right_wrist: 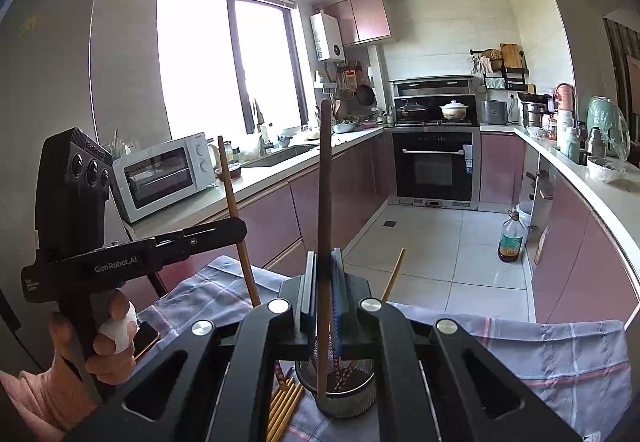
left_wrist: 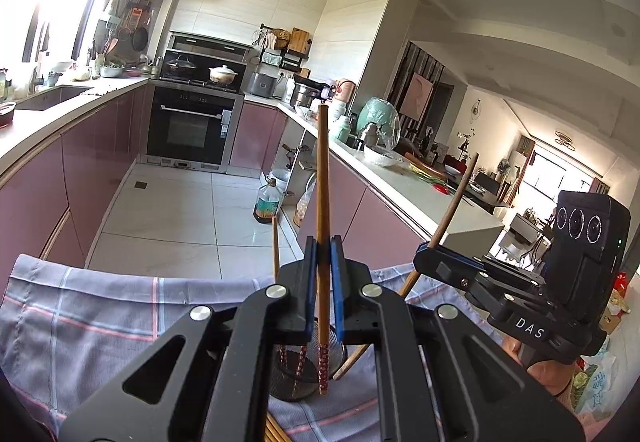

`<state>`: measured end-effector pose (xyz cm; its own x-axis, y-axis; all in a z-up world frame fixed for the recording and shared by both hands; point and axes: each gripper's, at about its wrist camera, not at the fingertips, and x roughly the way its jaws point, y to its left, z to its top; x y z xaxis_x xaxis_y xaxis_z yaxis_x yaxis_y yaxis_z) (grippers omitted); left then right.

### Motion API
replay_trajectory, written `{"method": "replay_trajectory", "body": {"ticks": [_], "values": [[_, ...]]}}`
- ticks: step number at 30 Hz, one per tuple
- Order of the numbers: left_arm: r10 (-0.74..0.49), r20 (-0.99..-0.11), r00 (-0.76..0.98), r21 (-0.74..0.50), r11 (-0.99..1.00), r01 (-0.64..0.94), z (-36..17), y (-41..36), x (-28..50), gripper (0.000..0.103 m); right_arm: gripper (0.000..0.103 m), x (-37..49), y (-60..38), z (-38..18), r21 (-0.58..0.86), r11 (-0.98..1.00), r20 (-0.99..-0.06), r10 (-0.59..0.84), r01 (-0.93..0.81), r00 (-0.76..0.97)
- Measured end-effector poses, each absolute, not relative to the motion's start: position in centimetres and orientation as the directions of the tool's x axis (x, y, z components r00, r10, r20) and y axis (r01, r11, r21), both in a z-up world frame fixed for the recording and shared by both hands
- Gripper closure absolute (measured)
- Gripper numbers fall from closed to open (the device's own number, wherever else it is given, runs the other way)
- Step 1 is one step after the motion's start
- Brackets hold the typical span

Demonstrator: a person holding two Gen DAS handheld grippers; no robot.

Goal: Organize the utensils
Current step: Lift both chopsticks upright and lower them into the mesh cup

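Observation:
My left gripper (left_wrist: 323, 242) is shut on a light wooden chopstick (left_wrist: 322, 177) held upright, its patterned tip just outside the near rim of a dark mesh utensil holder (left_wrist: 294, 374). My right gripper (right_wrist: 323, 256) is shut on a darker brown chopstick (right_wrist: 325, 177), also upright, with its lower end inside the mesh holder (right_wrist: 347, 394). Each gripper shows in the other's view, the right (left_wrist: 430, 248) and the left (right_wrist: 240, 228). Several patterned chopsticks stand in the holder. Several loose yellow chopsticks (right_wrist: 285, 408) lie on the checked cloth (right_wrist: 552, 358) beside it.
The cloth covers a table at the kitchen's near end. Pink cabinets and white counters run along both sides, with a toaster oven (right_wrist: 166, 173) at left, an oven (right_wrist: 436, 165) at the back and an oil bottle (right_wrist: 511, 238) on the tiled floor.

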<state>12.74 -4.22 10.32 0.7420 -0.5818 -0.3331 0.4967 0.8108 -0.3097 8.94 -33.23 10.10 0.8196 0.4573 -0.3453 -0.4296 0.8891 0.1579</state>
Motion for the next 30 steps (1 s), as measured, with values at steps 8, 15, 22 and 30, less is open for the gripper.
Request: {"method": "replay_trajectory", "body": {"ticks": [8,15,22,30], "values": [[-0.544,-0.337,0.768,-0.279,0.837,0.47,10.1,-5.1,13.1,0.096,0.098,10.0,-33.2,10.3,0.156,0.896,-0.33,0.445,-0.417,0.832],[-0.533,-0.371,0.76,-0.291,0.844,0.45,8.8,-5.8,15.0,0.096,0.098,11.0,-32.4,8.7,0.159,0.902,-0.377,0.432,-0.402,0.819],[-0.533,-0.412,0.739,-0.281,0.846,0.453,7.2,-7.0,17.0,0.096,0.098,12.3,-32.0,6.6,0.17,0.903,-0.433,0.428,-0.394,0.794],[-0.514,-0.487,0.706,-0.275,0.858,0.434,3.9,-7.5,19.3,0.096,0.098,13.6,-31.5,4.0,0.193,0.903,-0.51,0.427,-0.384,0.747]]}}
